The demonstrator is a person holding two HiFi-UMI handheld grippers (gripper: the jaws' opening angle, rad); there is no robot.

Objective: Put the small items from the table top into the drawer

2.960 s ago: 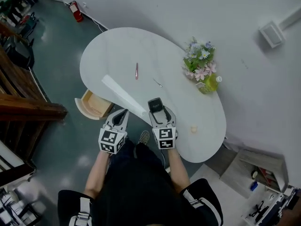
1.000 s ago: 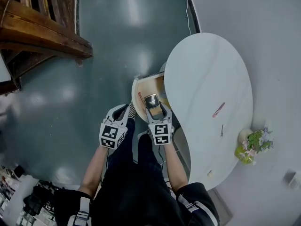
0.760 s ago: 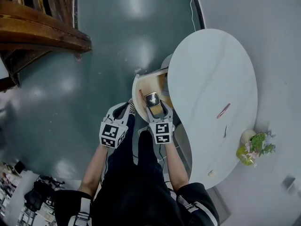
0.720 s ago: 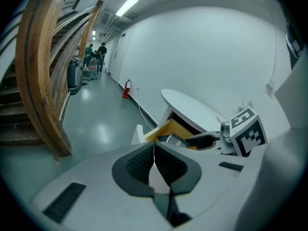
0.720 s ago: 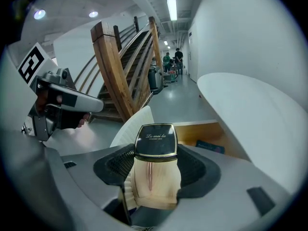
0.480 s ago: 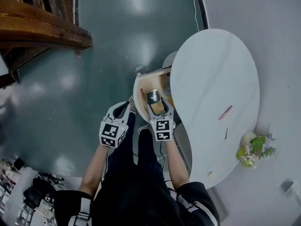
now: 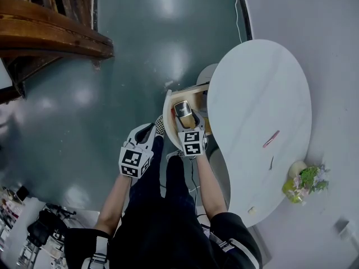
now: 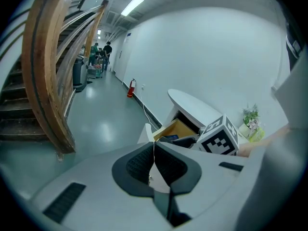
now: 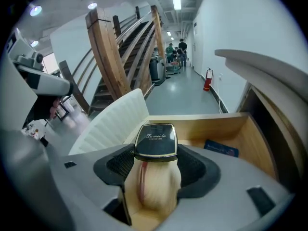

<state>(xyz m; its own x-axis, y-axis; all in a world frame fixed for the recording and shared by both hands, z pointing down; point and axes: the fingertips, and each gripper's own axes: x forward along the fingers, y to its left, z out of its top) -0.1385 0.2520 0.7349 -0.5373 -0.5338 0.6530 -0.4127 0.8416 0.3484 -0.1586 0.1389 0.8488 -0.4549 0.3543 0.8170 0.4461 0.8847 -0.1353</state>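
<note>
Square compact (image 9: 155, 139) (gold-rimmed) in right tool (image 9: 157, 154) over wooden drawer (image 9: 207, 124)

The black compact (image 7: 182, 109), clamped in the right gripper (image 7: 185, 118), is being carried from a spot well apart from the drawer (image 7: 170, 102) to a place directly above its open box. Within the last second it is being pushed further in past the drawer's curved front rim, and it is now being held over the drawer's wooden floor.
</note>
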